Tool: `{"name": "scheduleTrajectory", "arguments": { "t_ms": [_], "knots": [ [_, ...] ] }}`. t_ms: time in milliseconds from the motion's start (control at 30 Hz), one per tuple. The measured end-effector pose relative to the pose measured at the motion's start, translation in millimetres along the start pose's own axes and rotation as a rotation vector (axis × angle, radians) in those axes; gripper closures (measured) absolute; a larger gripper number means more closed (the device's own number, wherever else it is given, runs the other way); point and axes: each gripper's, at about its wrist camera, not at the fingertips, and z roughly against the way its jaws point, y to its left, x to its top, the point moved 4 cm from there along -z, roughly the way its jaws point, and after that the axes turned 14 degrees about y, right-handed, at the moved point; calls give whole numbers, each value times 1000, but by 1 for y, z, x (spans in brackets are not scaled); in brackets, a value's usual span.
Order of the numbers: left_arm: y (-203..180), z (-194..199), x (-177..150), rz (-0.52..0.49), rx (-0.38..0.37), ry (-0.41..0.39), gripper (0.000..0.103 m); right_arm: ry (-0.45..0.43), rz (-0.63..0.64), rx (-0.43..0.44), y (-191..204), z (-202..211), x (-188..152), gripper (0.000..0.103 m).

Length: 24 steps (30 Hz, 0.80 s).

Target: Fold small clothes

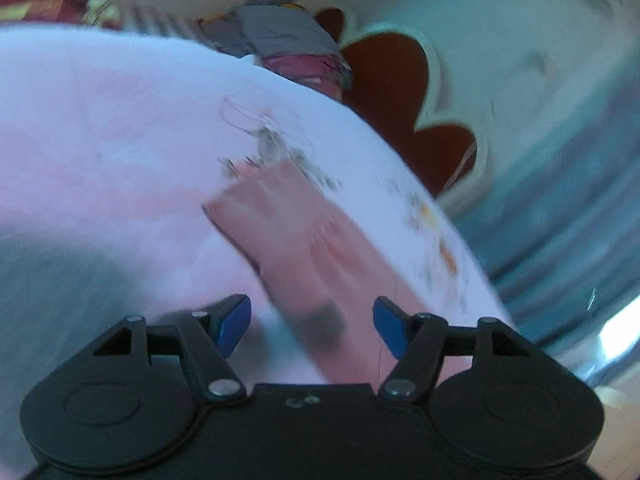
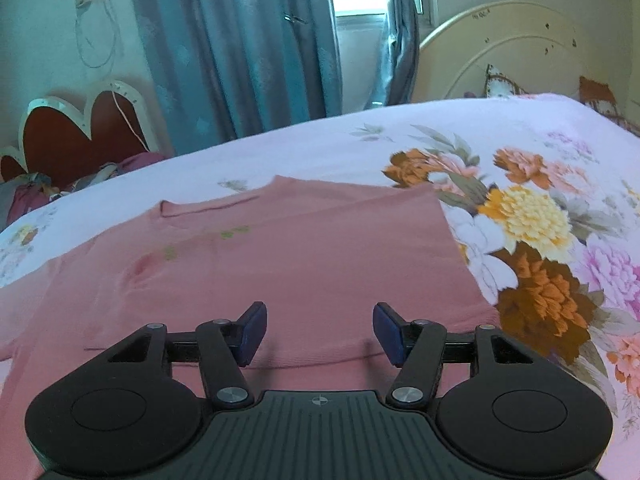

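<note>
Pink knit top [image 2: 256, 264] lies flat on the flowered bedsheet [image 2: 532, 216], neckline away from the right wrist camera, hem edge nearest it. One side looks already turned in: a straight diagonal edge runs along its right margin, and a layer boundary crosses just ahead of the right gripper [image 2: 319, 330]. Small green marks on the chest.

Right gripper: fingers spread wide, nothing between them, poised low over the hem area. Contact with the cloth cannot be confirmed.

Left gripper [image 1: 312, 326]: fingers also apart, holding nothing. That view is motion-blurred; a pink strip of the top [image 1: 292, 236] runs up from between the fingers across the pale sheet [image 1: 120, 120]. A dark smudge sits on the cloth near the fingers, likely shadow.

Judged step: between folds, with both grippers free. Next move probably calls for each gripper to close on the near hem, one at either corner, and carry it toward the neckline. Thin knit; a pinch should catch both layers or the fold will slip.

Surroundings: teal curtains [image 2: 240, 52] with a bright window gap, cream headboard [image 2: 520, 44], a red scalloped board [image 2: 80, 132] against the wall, bundled clothes [image 1: 288, 48] beyond the bed edge.
</note>
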Motion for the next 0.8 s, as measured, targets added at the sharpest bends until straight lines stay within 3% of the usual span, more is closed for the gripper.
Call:
{"name": "scheduleTrajectory", "arguments": {
  "t_ms": [100,200,233,267,367,467,533,800],
  "knots": [
    [5,-8,16,61,-44,-22,43,-6,10,-12,5,4,5,44],
    [13,-12,25,83,-38,-33,60,-17,3,-22,3,7,9,44],
    [16,-16,30,80,-19,-22,85,-15,-5,-23,1,8,9,44],
    [17,-21,33,59,19,-2,92,-11,-15,-21,-2,7,10,44],
    [-14,-9,29,-105,21,-35,92,-3,-27,-28,-10,5,11,44],
    [-65,1,6,-257,-56,-28,92,-11,-37,-26,-17,5,12,44],
    [-105,2,-21,-363,-101,1,92,-11,-42,-20,-20,3,12,44],
    [-233,-7,-154,-540,-308,168,92,-13,-86,25,-38,-1,11,44]
  ]
}}
